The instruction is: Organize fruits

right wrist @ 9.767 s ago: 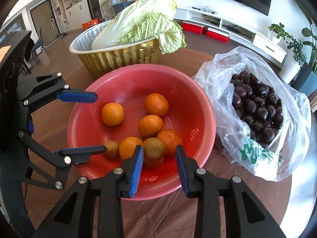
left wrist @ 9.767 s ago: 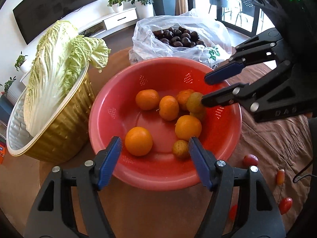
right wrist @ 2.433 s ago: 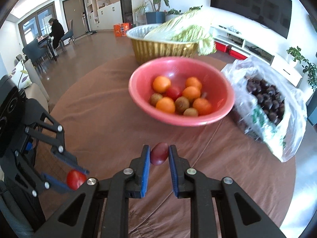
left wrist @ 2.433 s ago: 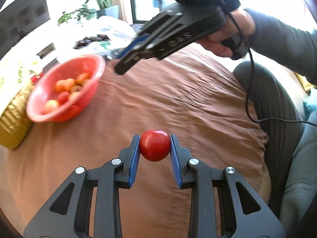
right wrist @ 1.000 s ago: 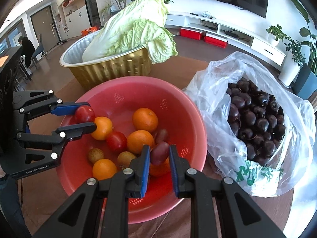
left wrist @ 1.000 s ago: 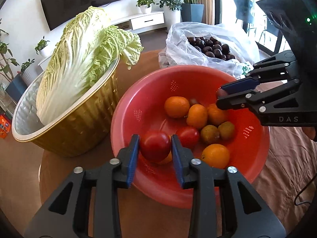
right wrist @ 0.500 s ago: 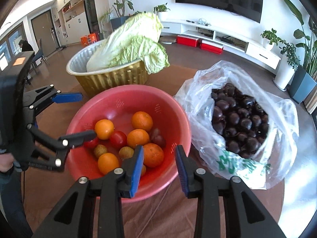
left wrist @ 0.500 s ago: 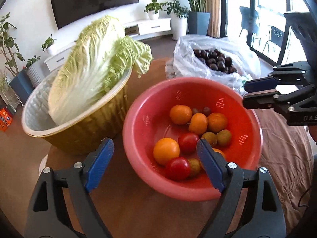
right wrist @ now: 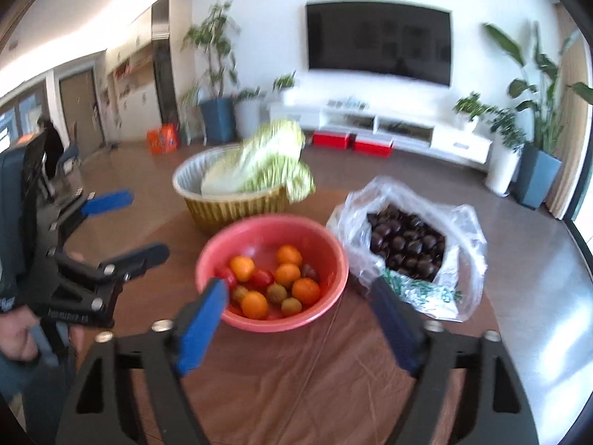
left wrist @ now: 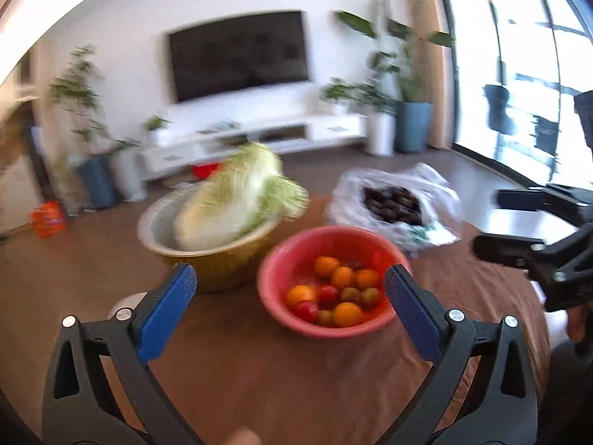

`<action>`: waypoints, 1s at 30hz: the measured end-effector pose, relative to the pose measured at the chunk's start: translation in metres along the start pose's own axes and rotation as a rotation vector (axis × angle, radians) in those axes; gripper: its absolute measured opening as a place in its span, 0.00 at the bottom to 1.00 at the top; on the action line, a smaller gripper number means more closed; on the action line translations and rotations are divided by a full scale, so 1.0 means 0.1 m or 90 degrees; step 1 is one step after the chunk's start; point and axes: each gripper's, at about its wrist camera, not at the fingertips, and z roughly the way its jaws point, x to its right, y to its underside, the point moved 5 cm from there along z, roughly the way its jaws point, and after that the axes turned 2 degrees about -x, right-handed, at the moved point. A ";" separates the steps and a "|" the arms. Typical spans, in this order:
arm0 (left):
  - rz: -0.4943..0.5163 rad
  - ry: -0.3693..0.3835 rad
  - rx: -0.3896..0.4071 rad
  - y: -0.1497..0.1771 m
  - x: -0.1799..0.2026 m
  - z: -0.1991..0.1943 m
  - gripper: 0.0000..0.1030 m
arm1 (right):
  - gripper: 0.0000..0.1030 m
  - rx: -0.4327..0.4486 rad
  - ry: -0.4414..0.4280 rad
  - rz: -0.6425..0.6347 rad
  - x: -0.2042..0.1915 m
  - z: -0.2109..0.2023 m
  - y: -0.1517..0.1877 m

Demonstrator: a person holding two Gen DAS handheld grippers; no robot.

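Motion blur softens the living room and the brown-clothed table (left wrist: pixel 259 378). Both grippers are opening, nothing between them: left gripper (left wrist: pixel 289 306), right gripper (right wrist: pixel 298 306). Beyond them the red bowl (right wrist: pixel 326 239) holds oranges (right wrist: pixel 305 291), cherry tomatoes (right wrist: pixel 262 277) and small brownish fruits too blurred to name. Far left, napa cabbage (right wrist: pixel 267 170) half hides its gold basin (right wrist: pixel 237 205).

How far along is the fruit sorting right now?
Done: oranges, red tomatoes and small brownish fruits sit together in the red bowl. In hand: nothing; the left gripper and right gripper are both opening with nothing between them. Left: the bag of dark fruit lies untouched beside the bowl; no loose fruit shows on the tablecloth.
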 end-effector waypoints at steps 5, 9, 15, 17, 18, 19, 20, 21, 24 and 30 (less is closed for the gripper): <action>-0.064 -0.084 -0.005 0.04 -0.12 -0.51 1.00 | 0.92 0.053 0.041 0.023 -0.04 -0.46 0.00; -0.102 -0.096 -0.028 0.08 -0.19 -0.68 1.00 | 0.99 0.070 0.082 0.064 0.02 -0.78 0.03; -0.119 -0.088 -0.058 0.20 -0.13 -0.77 1.00 | 0.99 0.021 0.140 0.132 0.09 -0.93 0.19; -0.121 -0.084 -0.064 0.24 -0.09 -0.80 1.00 | 0.99 0.004 0.160 0.128 0.06 -0.92 0.25; -0.123 -0.082 -0.067 0.25 -0.08 -0.79 1.00 | 0.99 -0.002 0.167 0.125 0.04 -0.92 0.27; -0.124 -0.078 -0.070 0.26 -0.07 -0.78 1.00 | 0.99 -0.006 0.168 0.125 0.03 -0.92 0.30; -0.125 -0.074 -0.072 0.27 -0.05 -0.79 1.00 | 0.99 -0.012 0.166 0.124 0.00 -0.90 0.32; -0.124 -0.074 -0.073 0.27 -0.04 -0.78 1.00 | 0.99 -0.016 0.164 0.124 -0.01 -0.90 0.34; -0.121 -0.073 -0.081 0.29 -0.01 -0.74 1.00 | 0.99 -0.024 0.162 0.122 -0.07 -0.90 0.40; -0.129 -0.068 -0.099 0.36 0.00 -0.64 1.00 | 0.99 -0.048 0.153 0.121 -0.15 -0.80 0.48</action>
